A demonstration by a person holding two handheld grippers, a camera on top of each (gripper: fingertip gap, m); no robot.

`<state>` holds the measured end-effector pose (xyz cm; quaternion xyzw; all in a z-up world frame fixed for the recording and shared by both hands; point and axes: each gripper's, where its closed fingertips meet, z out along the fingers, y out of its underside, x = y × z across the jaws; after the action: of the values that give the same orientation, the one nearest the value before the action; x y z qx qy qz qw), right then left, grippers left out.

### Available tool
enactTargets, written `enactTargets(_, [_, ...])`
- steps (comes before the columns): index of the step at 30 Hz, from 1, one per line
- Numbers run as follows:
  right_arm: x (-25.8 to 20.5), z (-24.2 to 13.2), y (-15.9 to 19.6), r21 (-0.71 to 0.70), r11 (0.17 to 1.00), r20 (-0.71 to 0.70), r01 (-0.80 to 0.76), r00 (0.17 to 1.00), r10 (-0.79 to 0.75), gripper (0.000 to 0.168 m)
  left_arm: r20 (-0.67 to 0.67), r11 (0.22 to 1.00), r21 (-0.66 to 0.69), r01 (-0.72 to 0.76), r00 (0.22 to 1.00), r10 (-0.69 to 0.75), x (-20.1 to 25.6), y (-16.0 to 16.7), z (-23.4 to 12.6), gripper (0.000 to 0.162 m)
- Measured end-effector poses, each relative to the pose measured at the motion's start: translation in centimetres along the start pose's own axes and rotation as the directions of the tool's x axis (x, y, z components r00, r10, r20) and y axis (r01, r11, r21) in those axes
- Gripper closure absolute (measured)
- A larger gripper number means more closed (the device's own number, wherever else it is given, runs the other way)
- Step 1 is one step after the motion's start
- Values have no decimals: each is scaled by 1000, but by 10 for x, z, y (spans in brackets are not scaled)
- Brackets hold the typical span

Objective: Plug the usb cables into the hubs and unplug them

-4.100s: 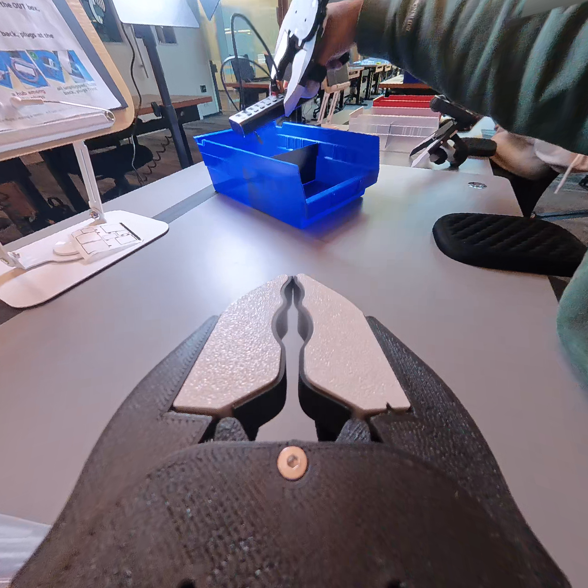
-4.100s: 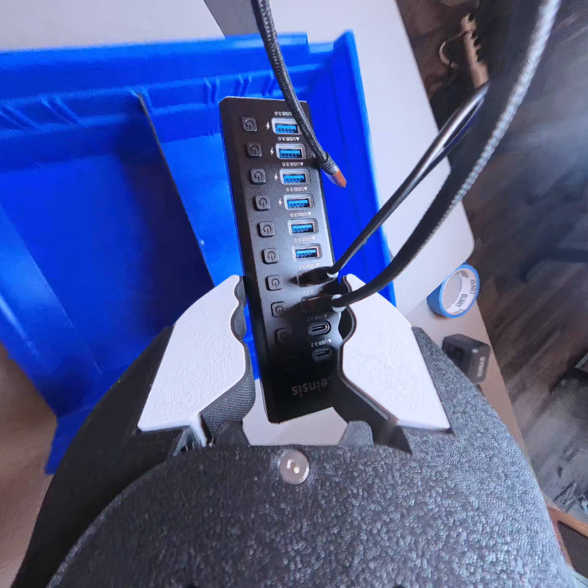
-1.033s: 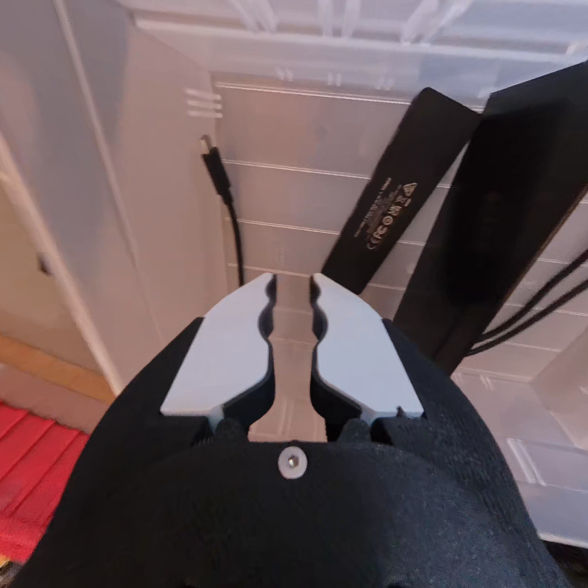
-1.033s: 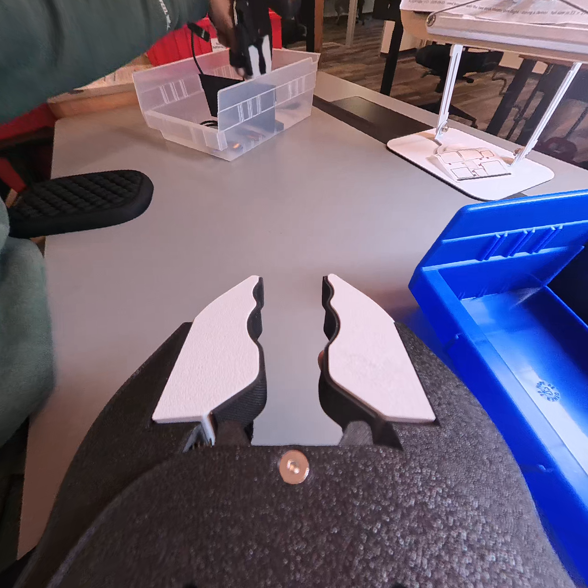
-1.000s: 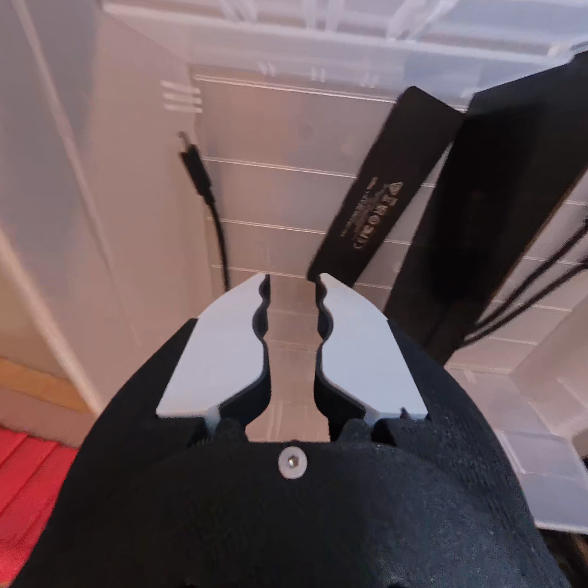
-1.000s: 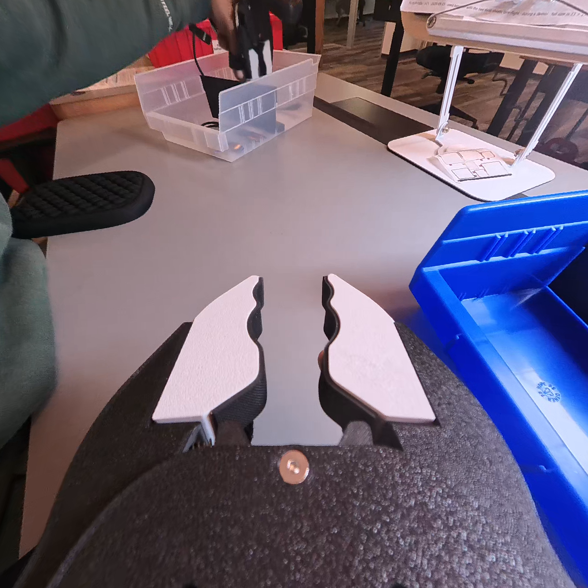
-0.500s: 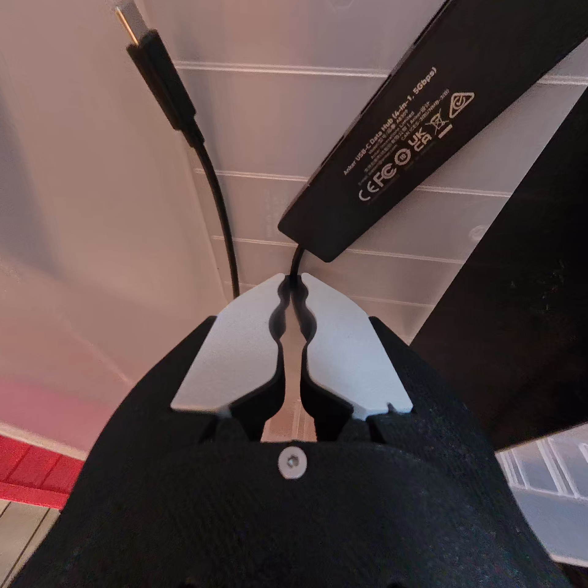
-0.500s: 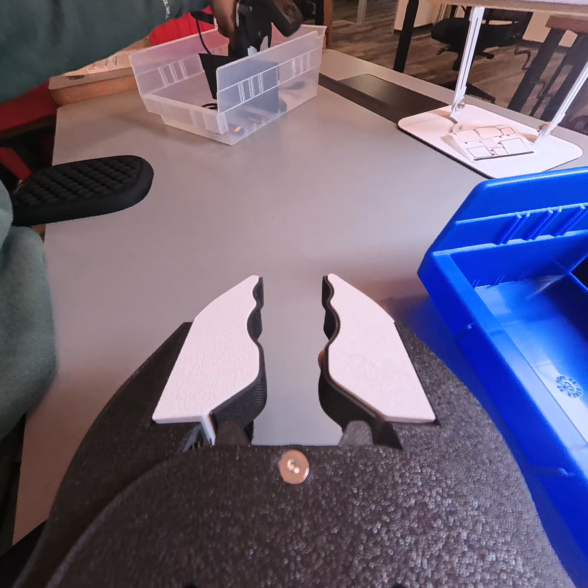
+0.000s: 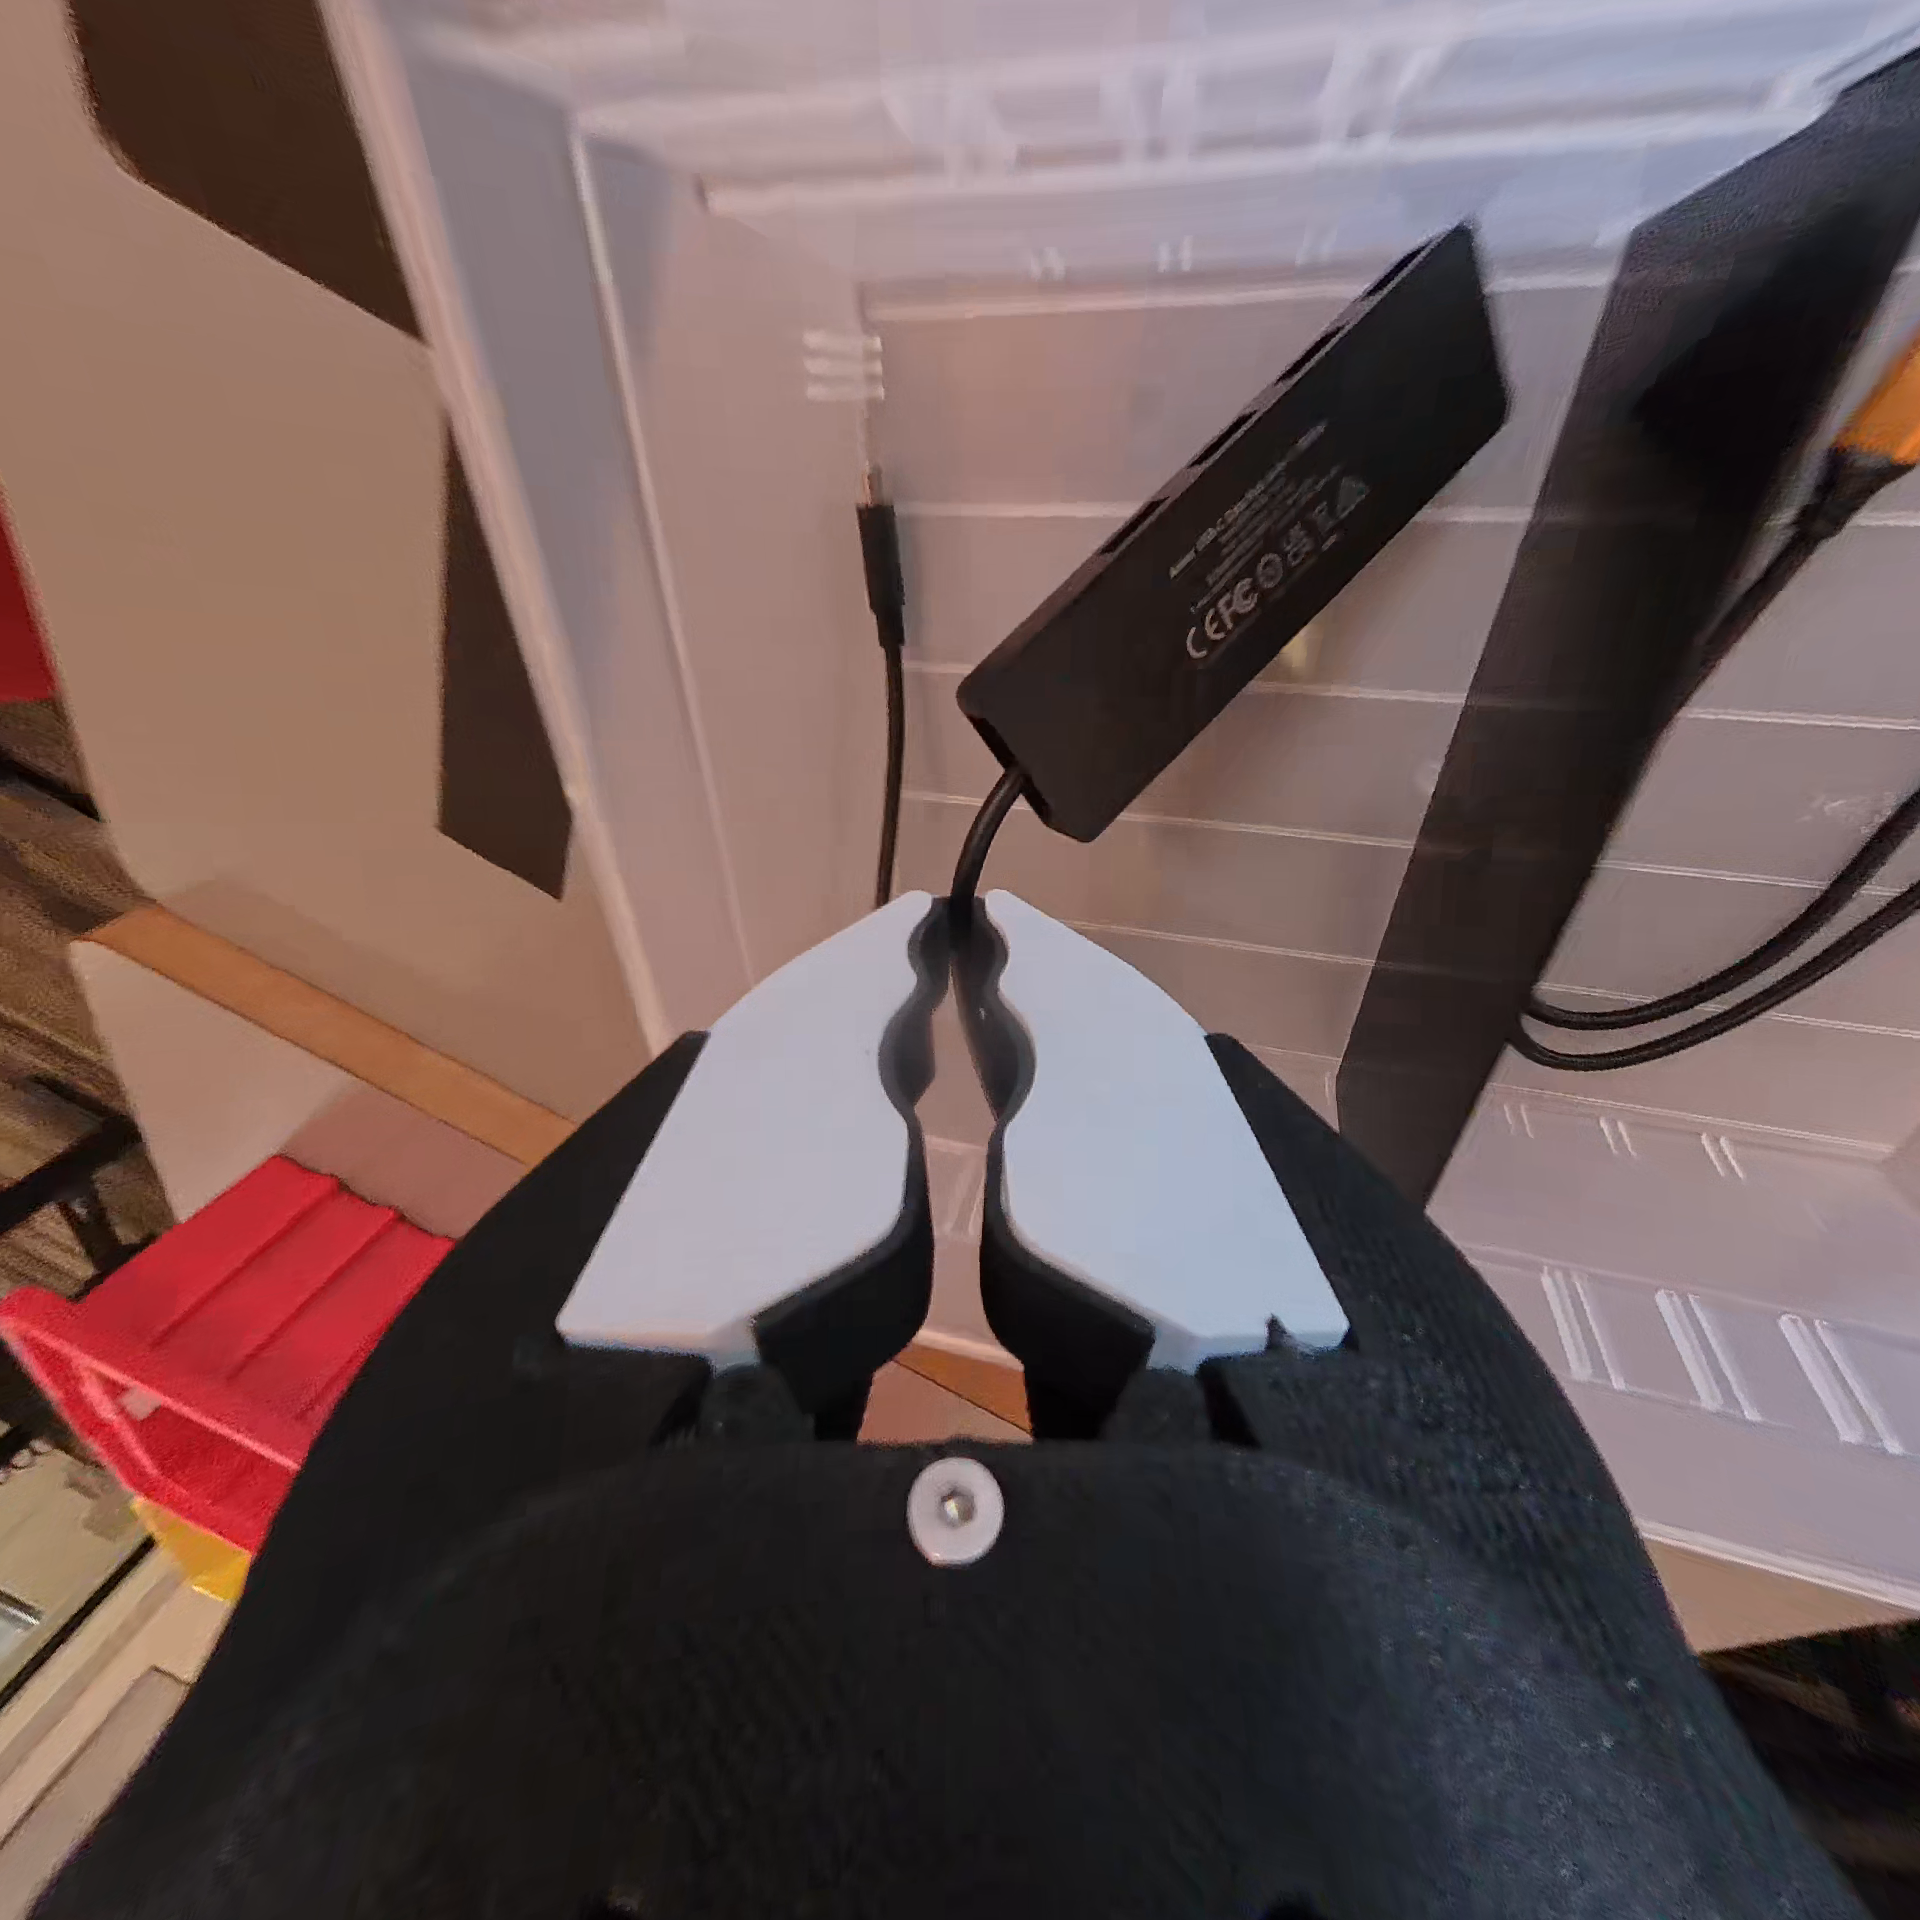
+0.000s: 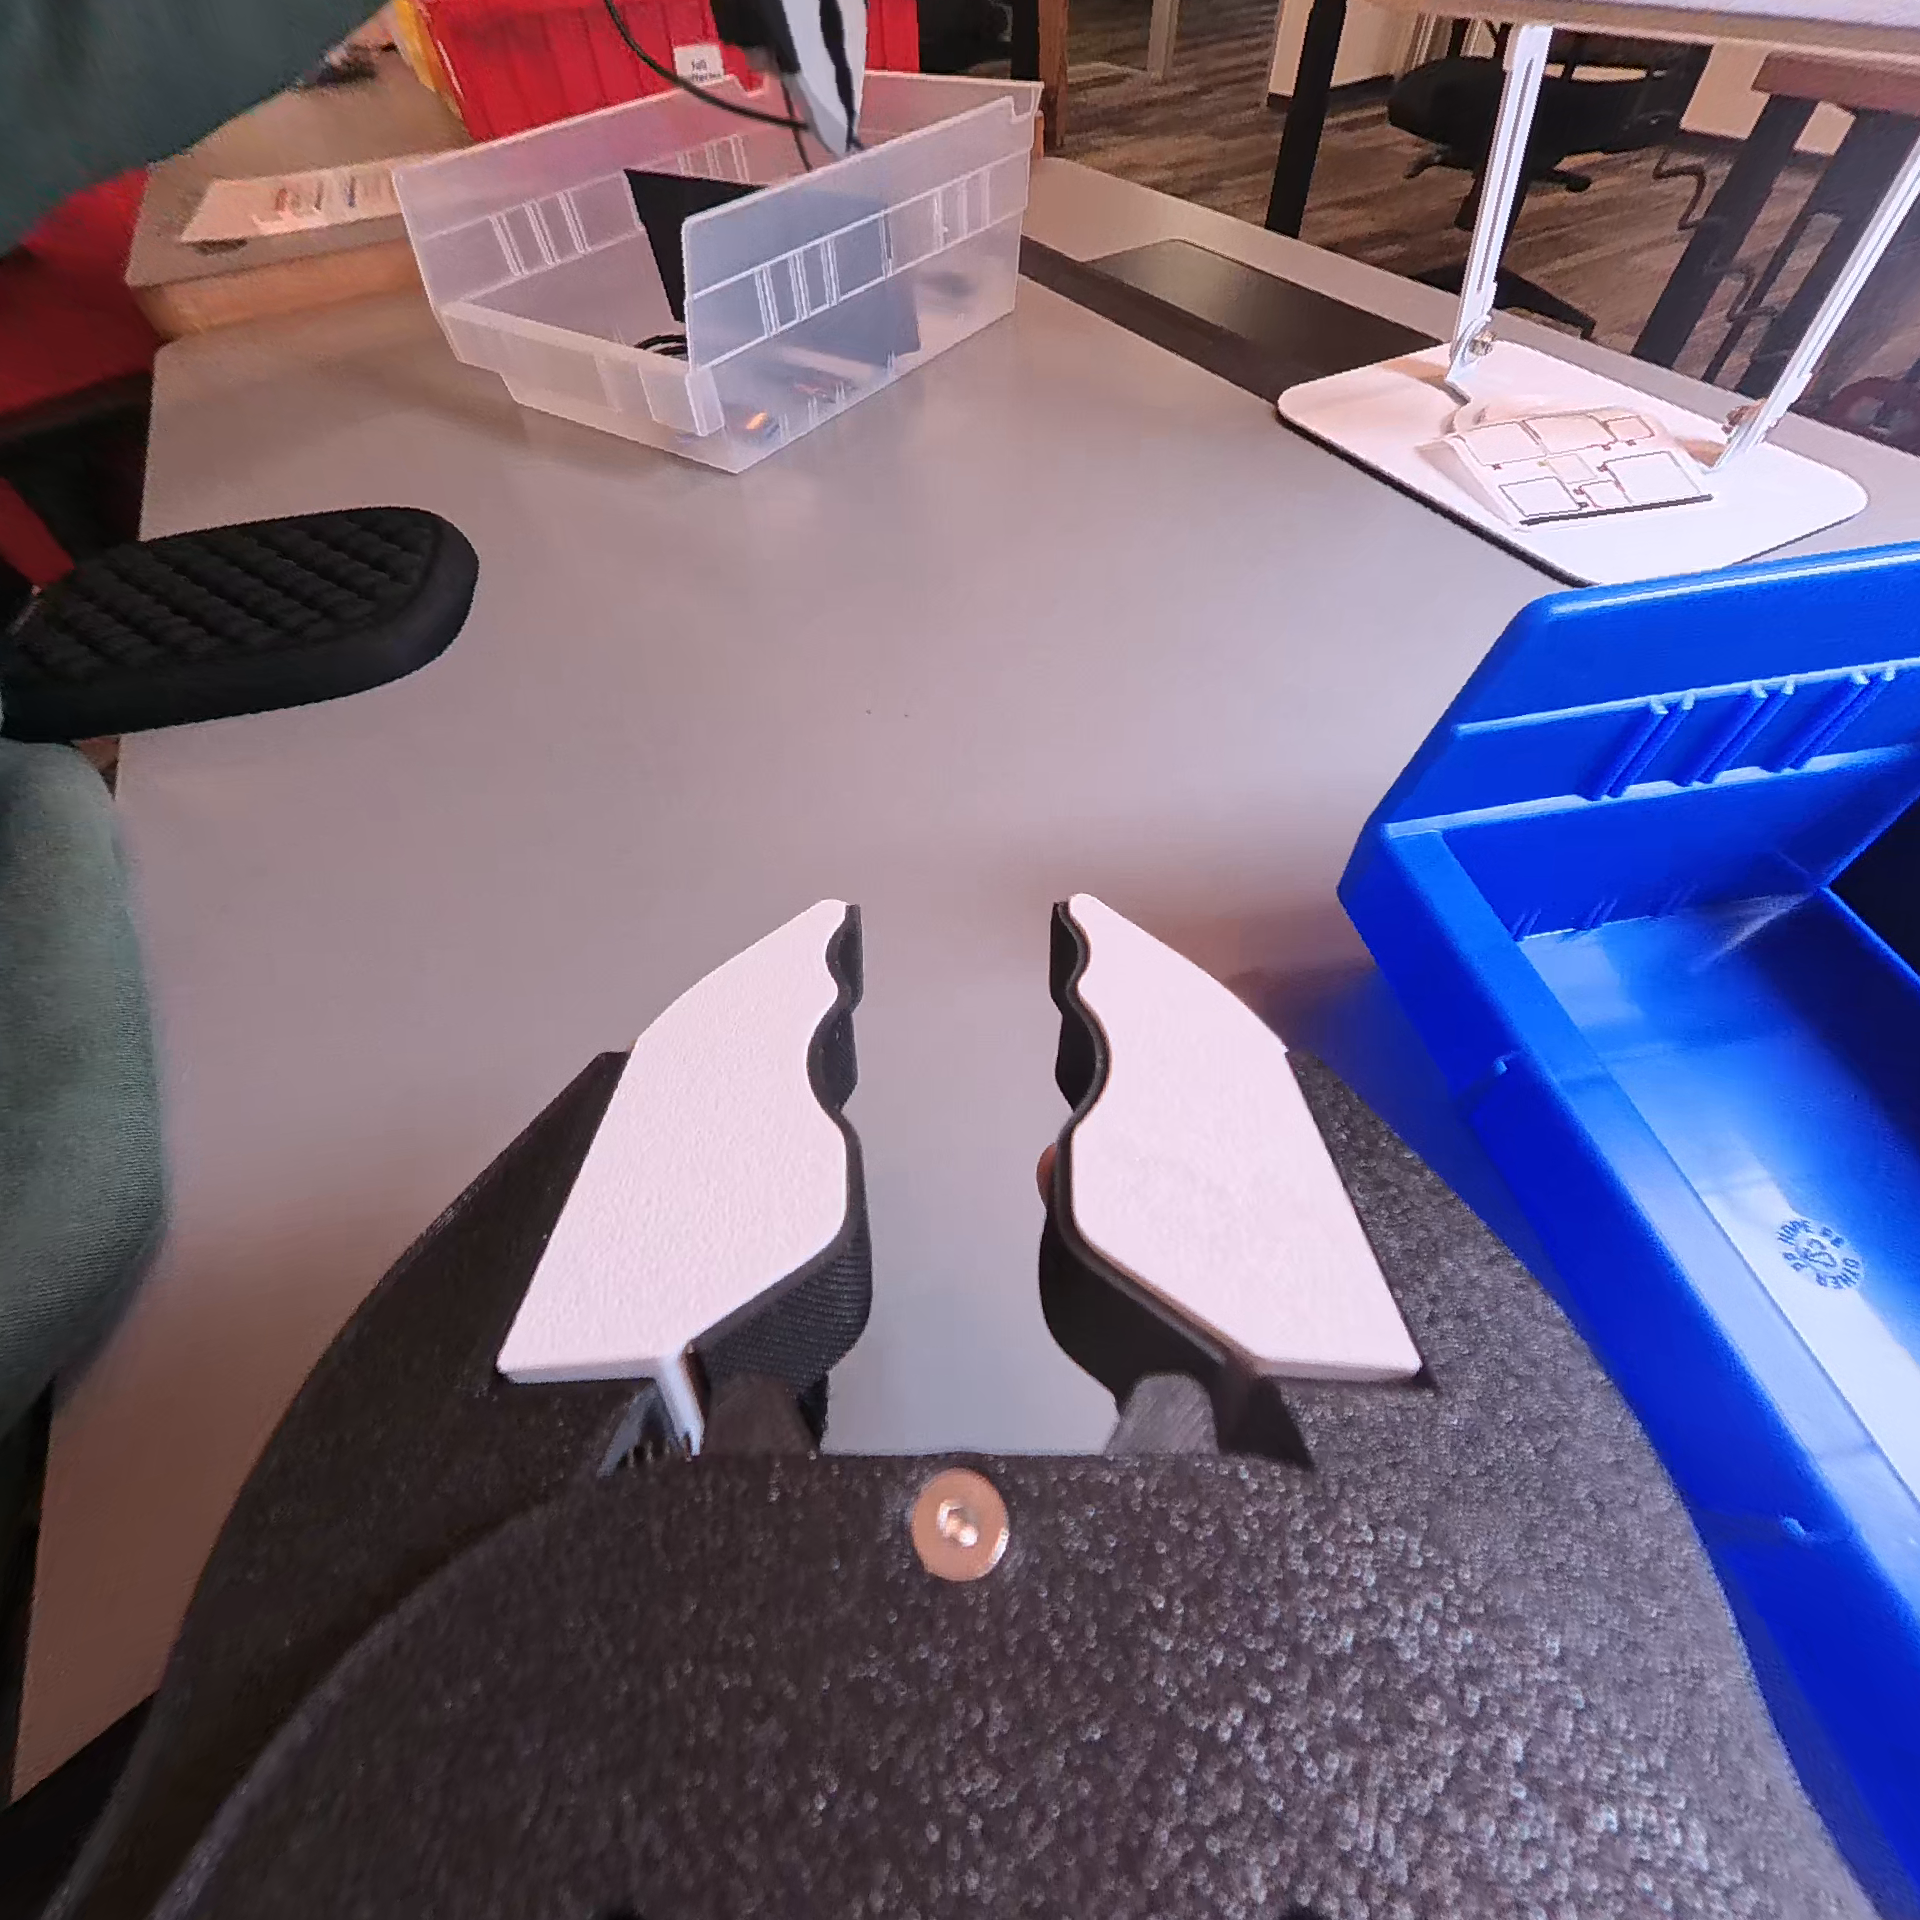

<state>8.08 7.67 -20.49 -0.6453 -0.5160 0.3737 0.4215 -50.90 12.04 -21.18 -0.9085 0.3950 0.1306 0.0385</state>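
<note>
A plain grey desk [image 10: 831,665] carries everything here, with wood-look flooring, dark chairs and other desk legs showing behind it in the right wrist view. At the desk's far side sits a clear plastic bin [image 10: 582,301] with a divider; a red bin [image 10: 582,62] and a pale board with a sheet on it stand behind that. A white stand base [image 10: 1558,468] with upright rods sits far right, a blue bin [image 10: 1621,997] lies close on the right, and a black textured pad [image 10: 229,613] juts over the desk's left edge beside a green sleeve [image 10: 62,1039].

The right tool [image 10: 956,935] hovers low over bare desk, its white fingers spread apart with nothing between them, just beside the blue bin's corner.

The left tool [image 9: 961,914] is above the clear bin [image 9: 1143,520], its fingers pressed together and pinching the black cable [image 9: 982,842] of a small black hub [image 9: 1247,582]. The hub hangs tilted from that cable, and the loose plug end [image 9: 881,551] of the same lead points upward just to its left. A larger black hub [image 9: 1621,644] leans at the right of the bin with two braided cables [image 9: 1714,997] running from it. The red bin [image 9: 197,1382] shows lower left, outside the clear wall.
</note>
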Motion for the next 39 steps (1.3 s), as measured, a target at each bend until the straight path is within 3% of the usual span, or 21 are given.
enactTargets(4, [-2, -2, -8, 26, 1000, 6, 7, 1000, -7, 133, 118, 983, 179, -38, 993, 17, -5, -29, -56, 158])
enactTargets(8, [-5, 7, -23, 41, 999, 3, 35, 999, -35, 133, 277, 910, 400, -112, 961, -4, 1, -67, -141, 158])
enactTargets(13, [-26, 32, -64, 86, 989, 39, 119, 992, -123, 132, 371, 764, 603, -228, 928, -16, 50, -117, -236, 158])
enactTargets(16, [-45, 47, -102, 140, 970, 25, 201, 978, -206, 127, 387, 667, 683, -297, 922, 14, 98, -151, -270, 158])
enactTargets(20, [-59, 47, -160, 238, 928, -92, 286, 958, -271, 116, 400, 517, 767, -379, 913, 76, 172, -198, -288, 158])
enactTargets(24, [-73, 45, -182, 291, 943, -24, 163, 986, -163, 100, 401, 362, 832, -421, 906, 133, 242, -236, -291, 158])
enactTargets(25, [-75, 45, -182, 296, 946, -1, 134, 990, -140, 101, 411, 325, 838, -438, 899, 152, 257, -244, -289, 158])
enactTargets(26, [-76, 45, -179, 293, 948, 18, 120, 991, -131, 113, 423, 307, 837, -452, 892, 159, 269, -251, -286, 158])
enactTargets(28, [-75, 43, -170, 283, 950, 25, 130, 989, -143, 157, 422, 281, 843, -458, 888, 181, 288, -262, -277, 158])
enactTargets(32, [-64, 32, -154, 263, 938, -25, 226, 973, -227, 157, 336, 216, 903, -371, 924, 182, 302, -270, -263, 158])
enactTargets(35, [-53, 27, -142, 171, 935, -64, 311, 950, -305, 157, 286, 184, 931, -316, 943, 172, 307, -272, -251, 158])
enactTargets(39, [-27, 16, -135, -10, 846, -286, 533, 809, -513, 157, 331, 185, 919, -349, 936, 119, 307, -266, -244, 149])
